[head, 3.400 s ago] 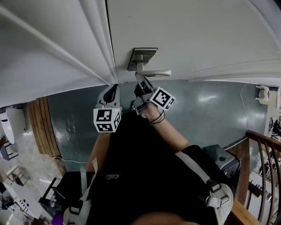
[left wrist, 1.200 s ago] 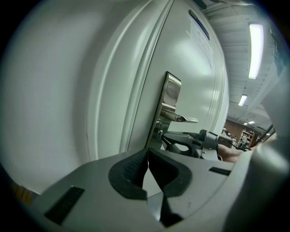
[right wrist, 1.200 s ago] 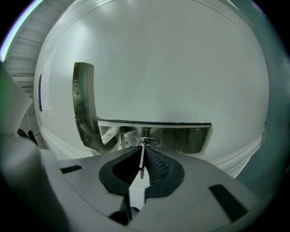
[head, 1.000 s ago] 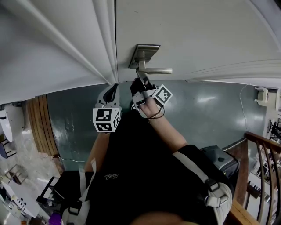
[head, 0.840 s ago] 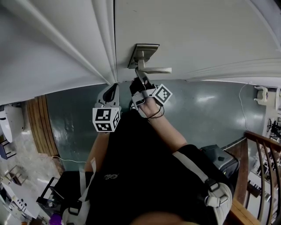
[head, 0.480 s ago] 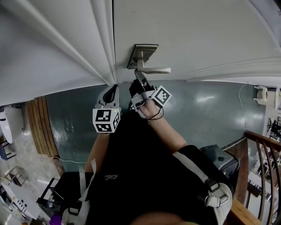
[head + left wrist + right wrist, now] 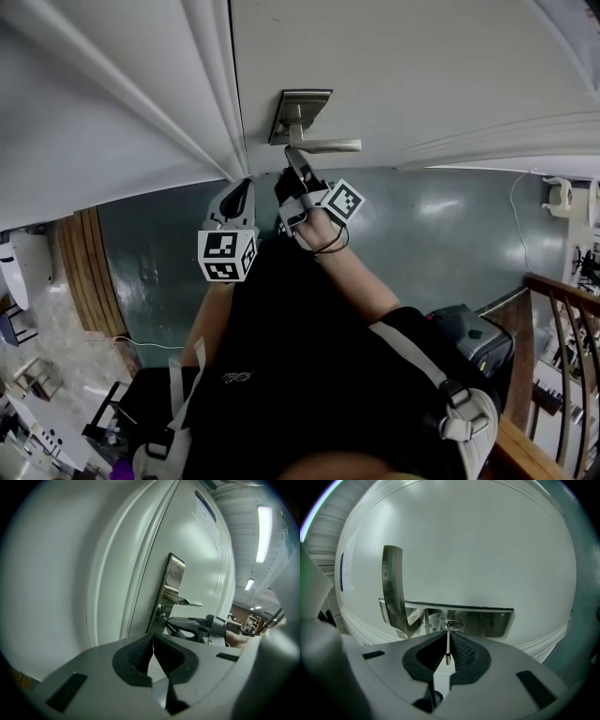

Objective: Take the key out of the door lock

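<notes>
A thin metal key (image 7: 447, 644) stands edge-on between my right gripper's pads, its far end in the keyhole (image 7: 452, 624) of the silver lock plate (image 7: 487, 618). My right gripper (image 7: 447, 654) is shut on the key. In the head view this gripper (image 7: 298, 176) points at the white door just under the lever handle (image 7: 328, 146) and lock plate (image 7: 302, 105). My left gripper (image 7: 239, 192) hangs to its left, away from the lock. Its pads (image 7: 136, 653) meet with nothing between them. From there the right gripper (image 7: 171, 623) is seen touching the lock below the handle (image 7: 190, 603).
The door frame's mouldings (image 7: 211, 94) run left of the lock. Below lies a green floor (image 7: 441, 234), with a black bag (image 7: 469, 333) and a wooden railing (image 7: 562, 309) at the right. The person's dark-clothed body (image 7: 300, 375) fills the lower middle.
Since the earliest frame my right gripper has moved up closer to the lock plate. Over the last second both grippers have stayed nearly still; only the view shifts a little.
</notes>
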The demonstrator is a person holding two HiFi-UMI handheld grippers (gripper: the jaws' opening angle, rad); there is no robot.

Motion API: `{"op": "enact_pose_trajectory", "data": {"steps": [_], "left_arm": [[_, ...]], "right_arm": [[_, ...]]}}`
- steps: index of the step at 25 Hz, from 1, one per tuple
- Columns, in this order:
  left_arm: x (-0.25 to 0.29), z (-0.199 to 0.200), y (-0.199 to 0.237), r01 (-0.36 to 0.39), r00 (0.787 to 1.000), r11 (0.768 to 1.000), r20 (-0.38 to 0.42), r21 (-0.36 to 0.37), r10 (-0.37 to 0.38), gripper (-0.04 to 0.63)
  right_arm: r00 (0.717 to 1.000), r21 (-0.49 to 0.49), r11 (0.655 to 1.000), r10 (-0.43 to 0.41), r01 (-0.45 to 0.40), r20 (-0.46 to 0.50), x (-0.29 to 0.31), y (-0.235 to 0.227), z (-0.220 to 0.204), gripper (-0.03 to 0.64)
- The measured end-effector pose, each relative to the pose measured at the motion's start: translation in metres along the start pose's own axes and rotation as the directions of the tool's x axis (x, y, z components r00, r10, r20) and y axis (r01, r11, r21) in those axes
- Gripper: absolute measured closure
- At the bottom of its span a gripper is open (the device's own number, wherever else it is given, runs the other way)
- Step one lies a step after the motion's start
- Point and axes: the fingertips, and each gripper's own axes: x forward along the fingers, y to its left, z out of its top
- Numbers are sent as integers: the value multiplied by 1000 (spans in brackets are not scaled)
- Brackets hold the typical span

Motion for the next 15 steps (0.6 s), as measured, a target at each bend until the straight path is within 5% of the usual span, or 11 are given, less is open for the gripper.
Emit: {"op": "enact_pose_trajectory", "data": {"steps": [15], "left_arm": [[-8, -7, -2, 3, 1000, 1000, -7, -9, -3, 572]], "right_arm": [[1000, -26, 1000, -14, 14, -6, -17, 3, -6, 586]]}}
